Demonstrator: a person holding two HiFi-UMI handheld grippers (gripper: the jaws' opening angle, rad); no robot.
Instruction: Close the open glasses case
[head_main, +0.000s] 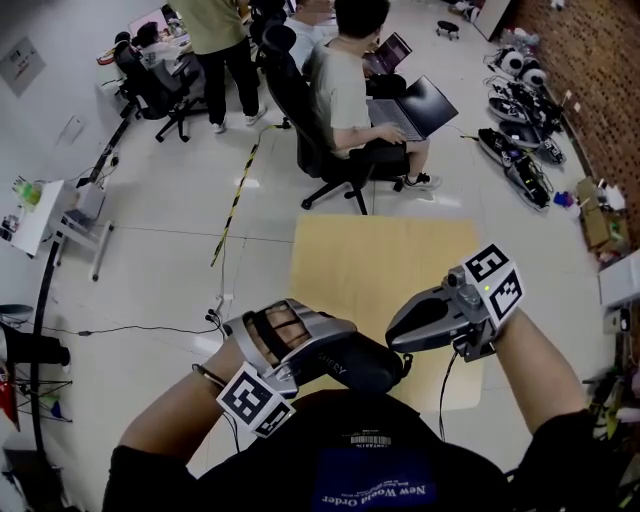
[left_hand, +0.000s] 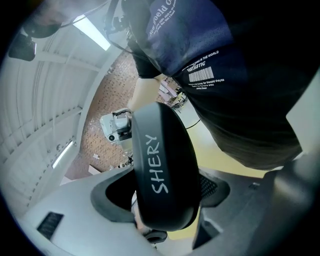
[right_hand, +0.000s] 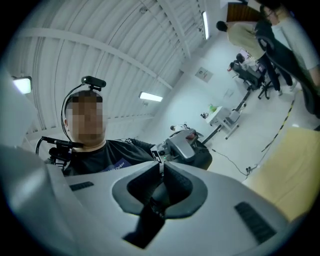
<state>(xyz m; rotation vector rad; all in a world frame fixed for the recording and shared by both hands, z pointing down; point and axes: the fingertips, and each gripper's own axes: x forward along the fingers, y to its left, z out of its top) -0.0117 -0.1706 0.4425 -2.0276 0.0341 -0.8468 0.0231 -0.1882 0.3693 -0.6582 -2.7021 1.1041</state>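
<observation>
Clamping glasses case (left_hand: 161, 150), left tongs (left_hand: 162, 196)

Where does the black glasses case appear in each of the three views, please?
Head view: glasses case bottom centre, in the left gripper.
Left gripper view: glasses case dead centre, clamped between the fingers.
Right gripper view: glasses case a small dark shape just right of centre.
Shared landmark: the tan table, in all three.

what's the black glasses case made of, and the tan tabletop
Glasses case: seemingly a hard shell in matte black plastic or faux leather; smooth, dull sheen, white printed lettering.
Tabletop: probably light wood or wood-look laminate; flat, even tan, low gloss.
</observation>
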